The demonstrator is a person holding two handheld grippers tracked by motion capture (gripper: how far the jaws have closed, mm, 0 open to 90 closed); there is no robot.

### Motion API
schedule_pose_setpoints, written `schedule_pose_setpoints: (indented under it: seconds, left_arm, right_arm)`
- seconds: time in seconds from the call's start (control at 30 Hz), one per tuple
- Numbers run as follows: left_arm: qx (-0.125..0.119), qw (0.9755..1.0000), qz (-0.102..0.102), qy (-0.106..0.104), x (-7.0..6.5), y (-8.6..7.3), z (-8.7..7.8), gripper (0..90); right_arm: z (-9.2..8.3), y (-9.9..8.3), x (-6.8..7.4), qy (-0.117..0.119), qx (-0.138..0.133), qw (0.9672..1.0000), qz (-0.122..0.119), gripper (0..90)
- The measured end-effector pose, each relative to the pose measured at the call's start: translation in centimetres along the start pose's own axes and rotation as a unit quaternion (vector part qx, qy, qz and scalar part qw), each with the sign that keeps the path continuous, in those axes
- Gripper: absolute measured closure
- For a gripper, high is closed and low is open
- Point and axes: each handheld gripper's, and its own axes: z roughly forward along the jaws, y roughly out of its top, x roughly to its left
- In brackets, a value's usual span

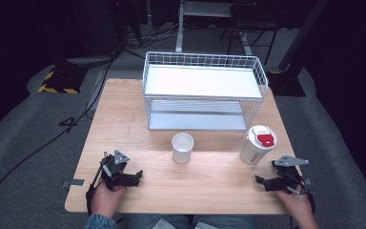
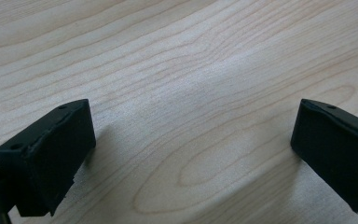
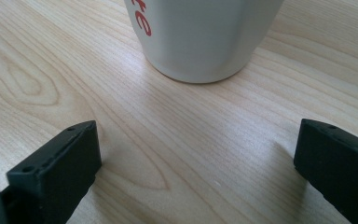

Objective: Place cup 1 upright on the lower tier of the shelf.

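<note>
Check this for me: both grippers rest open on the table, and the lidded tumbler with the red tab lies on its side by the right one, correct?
Not quite. The lidded tumbler stands upright near the right gripper, as the high view shows. Both grippers, including the left gripper, do rest open on the table.

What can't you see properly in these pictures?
- Inside the white cup: high view, its own wall hides the bottom.
- Red writing on the lidded tumbler: right gripper view, cut off by the top edge.
- Lower shelf of the wire rack: high view, the upper shelf covers most of it.
</note>
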Motion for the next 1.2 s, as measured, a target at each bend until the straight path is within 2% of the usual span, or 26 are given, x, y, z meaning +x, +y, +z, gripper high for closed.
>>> schedule_pose_setpoints:
  seconds: [0.43,0.67,0.73,0.93,1.03,1.2]
  left_arm:
    - [0.001,1.0,0.0,0.002,-0.2,-0.2,-0.2,0.2]
    - [0.005,0.9999,-0.01,0.006,-0.2,-0.1,-0.3,0.0]
    - [0.007,0.9999,-0.01,-0.001,-0.3,0.1,-0.5,0.0]
    - [-0.019,0.9997,-0.006,-0.012,-1.1,0.9,-1.6,0.0]
    - [-0.029,0.9995,0.004,-0.015,-1.4,1.4,-2.3,0.0]
    - [-0.053,0.9982,0.012,-0.027,-2.3,2.4,-3.4,0.0]
  right_arm:
    - [0.0,0.0,-0.1,0.003,-0.001,1.0,-0.005,1.5]
    - [0.1,0.1,0.1,-0.002,-0.002,1.0,0.001,1.5]
    - [0.1,0.1,0.1,-0.002,-0.002,1.0,0.001,1.6]
    - [0.1,0.1,0.1,-0.002,-0.003,1.0,0.001,1.6]
    - [0.1,0.1,0.1,-0.002,-0.002,1.0,0.001,1.6]
    - [0.1,0.1,0.1,-0.002,-0.003,1.0,0.002,1.8]
